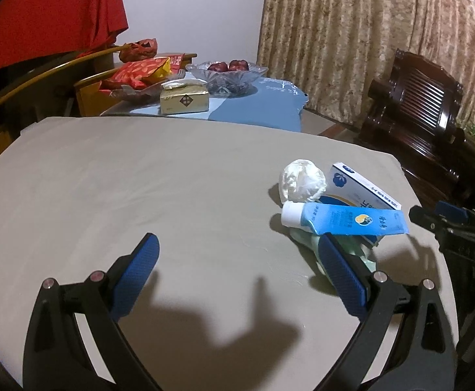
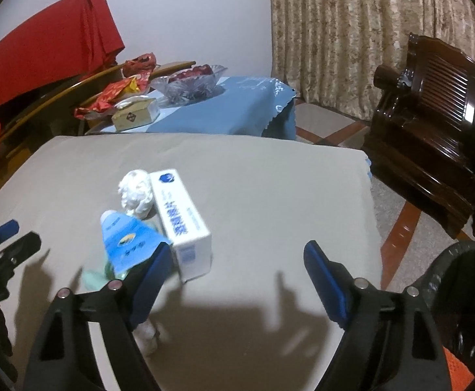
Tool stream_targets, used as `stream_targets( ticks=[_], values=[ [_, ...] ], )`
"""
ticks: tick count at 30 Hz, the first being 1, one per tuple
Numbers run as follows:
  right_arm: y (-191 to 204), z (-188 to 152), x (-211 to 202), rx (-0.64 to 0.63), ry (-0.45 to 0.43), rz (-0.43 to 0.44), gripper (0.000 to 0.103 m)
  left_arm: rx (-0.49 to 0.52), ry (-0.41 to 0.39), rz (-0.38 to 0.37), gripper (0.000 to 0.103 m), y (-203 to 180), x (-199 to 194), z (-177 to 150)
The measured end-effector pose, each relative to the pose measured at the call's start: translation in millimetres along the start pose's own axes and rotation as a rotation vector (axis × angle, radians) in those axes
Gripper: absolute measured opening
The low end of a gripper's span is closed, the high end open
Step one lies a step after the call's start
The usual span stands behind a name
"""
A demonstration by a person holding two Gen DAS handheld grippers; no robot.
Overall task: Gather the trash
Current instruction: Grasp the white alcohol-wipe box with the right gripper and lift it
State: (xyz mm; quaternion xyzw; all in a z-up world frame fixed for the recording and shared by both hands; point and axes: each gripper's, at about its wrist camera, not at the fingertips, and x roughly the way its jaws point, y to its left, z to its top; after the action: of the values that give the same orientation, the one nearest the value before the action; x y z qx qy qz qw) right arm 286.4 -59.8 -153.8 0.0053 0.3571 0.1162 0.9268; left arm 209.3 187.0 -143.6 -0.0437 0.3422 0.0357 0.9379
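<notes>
Beside one white box (image 2: 185, 224) on the bench (image 1: 139, 179): one blue tube (image 1: 345, 220), one paper wad (image 1: 302, 181). Left tool (image 1: 237, 247) and right tool (image 2: 234, 254) gape wide, holding nothing.

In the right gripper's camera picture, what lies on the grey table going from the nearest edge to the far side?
Near to far: the crumpled green wrapper → the blue toothpaste tube → the white paper ball. The white box runs alongside all of them, so it has no single place in the order.
</notes>
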Motion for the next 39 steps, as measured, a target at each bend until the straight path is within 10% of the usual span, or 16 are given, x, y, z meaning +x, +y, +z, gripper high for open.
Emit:
stream_targets(
  ticks=[23, 33, 39],
  values=[
    [22.4, -9.1, 22.6, -0.049, 0.055, 0.085, 0.081, -0.019, 0.016, 0.009, 0.095, 8.3, 12.8, 1.6],
    [20.5, -5.5, 39.0, -0.060, 0.070, 0.165, 0.032, -0.010, 0.021, -0.010, 0.095, 0.6, 16.4, 0.5],
    [7.1, -7.6, 20.6, -0.005, 0.035, 0.116, 0.032, -0.007, 0.021, -0.018, 0.095, -4.2, 17.3, 0.3]
  ],
)
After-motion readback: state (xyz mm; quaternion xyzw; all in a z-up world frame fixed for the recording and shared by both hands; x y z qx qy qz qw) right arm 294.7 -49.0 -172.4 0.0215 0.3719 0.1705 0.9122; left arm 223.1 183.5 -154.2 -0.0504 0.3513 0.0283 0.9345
